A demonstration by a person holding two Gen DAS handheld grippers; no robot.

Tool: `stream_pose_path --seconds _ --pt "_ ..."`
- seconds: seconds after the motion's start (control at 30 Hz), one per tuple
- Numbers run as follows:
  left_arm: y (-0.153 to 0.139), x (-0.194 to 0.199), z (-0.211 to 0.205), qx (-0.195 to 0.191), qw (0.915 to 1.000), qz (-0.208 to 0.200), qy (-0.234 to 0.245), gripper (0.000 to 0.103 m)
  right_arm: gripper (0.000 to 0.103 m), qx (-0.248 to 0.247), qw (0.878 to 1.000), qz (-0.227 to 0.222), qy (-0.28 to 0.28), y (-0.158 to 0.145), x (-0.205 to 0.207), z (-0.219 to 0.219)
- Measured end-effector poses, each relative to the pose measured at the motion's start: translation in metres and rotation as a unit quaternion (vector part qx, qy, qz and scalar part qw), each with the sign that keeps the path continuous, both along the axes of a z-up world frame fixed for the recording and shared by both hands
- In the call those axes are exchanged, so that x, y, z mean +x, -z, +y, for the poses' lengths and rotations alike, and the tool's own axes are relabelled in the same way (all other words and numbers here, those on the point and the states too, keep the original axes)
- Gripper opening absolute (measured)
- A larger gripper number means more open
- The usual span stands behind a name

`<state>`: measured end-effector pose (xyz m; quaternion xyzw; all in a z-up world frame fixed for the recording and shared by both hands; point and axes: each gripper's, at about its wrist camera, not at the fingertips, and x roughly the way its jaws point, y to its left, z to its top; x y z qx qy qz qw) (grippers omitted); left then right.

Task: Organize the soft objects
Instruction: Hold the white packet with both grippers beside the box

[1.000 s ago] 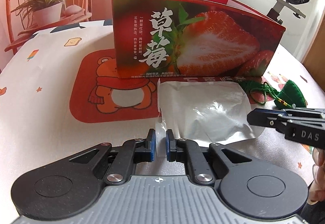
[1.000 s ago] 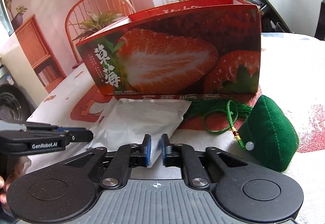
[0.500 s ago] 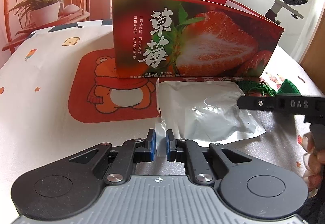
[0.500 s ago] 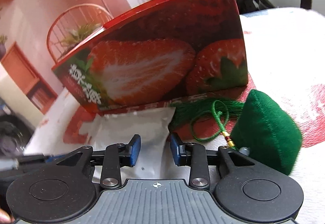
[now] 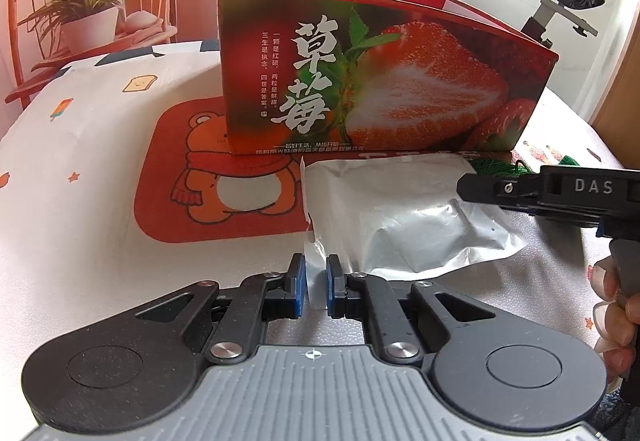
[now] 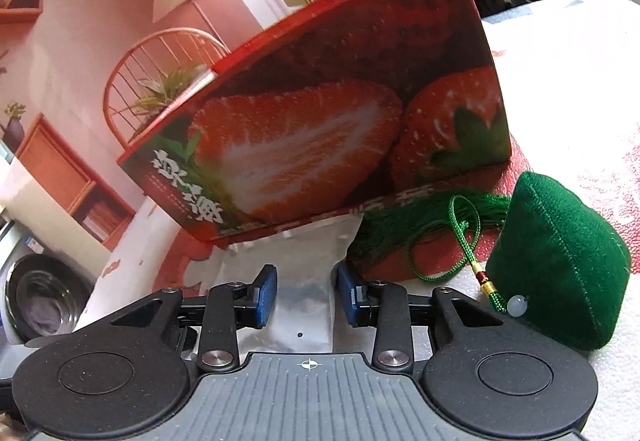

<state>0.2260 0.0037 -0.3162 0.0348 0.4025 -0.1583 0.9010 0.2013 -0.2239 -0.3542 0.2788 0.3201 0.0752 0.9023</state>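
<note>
A silver foil pouch point(image 5: 400, 209) lies flat on the tablecloth in front of the open strawberry-print box point(image 5: 380, 81). My left gripper point(image 5: 316, 289) is shut on the pouch's near left corner. My right gripper point(image 5: 466, 187) comes in from the right over the pouch's right side. In its own view the right gripper point(image 6: 306, 291) has its jaws apart, with the foil pouch point(image 6: 304, 261) showing between the pads but not pressed. A green velvet sachet point(image 6: 560, 269) with a cord and tassel point(image 6: 400, 217) lies to its right, by the box point(image 6: 340, 129).
The box stands on a red bear-print mat point(image 5: 208, 177) over a white patterned cloth. A person's hand point(image 5: 616, 293) holds the right gripper's grip. Behind the table are a wire chair with a potted plant point(image 5: 88, 17) and an exercise bike point(image 5: 560, 1).
The right gripper's jaws went from shut to apart. It rolled and shifted inward over the pouch's right side. The left gripper kept its hold and did not move.
</note>
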Motion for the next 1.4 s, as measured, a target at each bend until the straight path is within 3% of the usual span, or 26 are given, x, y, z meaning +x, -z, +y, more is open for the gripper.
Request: stream_pose_path --seconds 0.1,0.33,0.63,0.93,1.1,1.27,1.4 --pt "0.0 -0.001 -0.002 0.004 1.0 -0.002 0.0 0.01 0.032 0.002 1.0 -0.015 0.003 -0.003 -0.002 0.0" --pt "0.0 -0.003 -0.004 0.006 1.0 -0.004 -0.007 0.011 0.036 0.027 1.0 -0.005 0.013 -0.002 -0.009 -0.006" --pt "0.0 -0.003 -0.004 0.003 1.0 -0.003 -0.008 0.011 0.037 0.011 0.999 0.041 0.023 0.001 -0.016 -0.006" --pt "0.0 -0.003 -0.003 0.002 1.0 -0.003 -0.009 0.011 0.037 0.073 0.997 0.036 0.019 0.011 -0.001 -0.011" --pt "0.0 -0.003 -0.004 0.002 0.9999 -0.003 -0.01 0.011 0.031 0.039 0.999 0.025 0.001 0.009 0.006 0.001" --pt "-0.001 0.002 0.002 -0.015 0.9997 0.008 -0.017 0.012 0.021 -0.07 0.997 0.0 -0.029 0.003 0.005 0.021" --pt "-0.004 0.017 0.013 -0.03 0.9987 0.023 -0.035 0.017 0.016 -0.06 0.998 -0.001 -0.023 0.006 0.004 0.015"
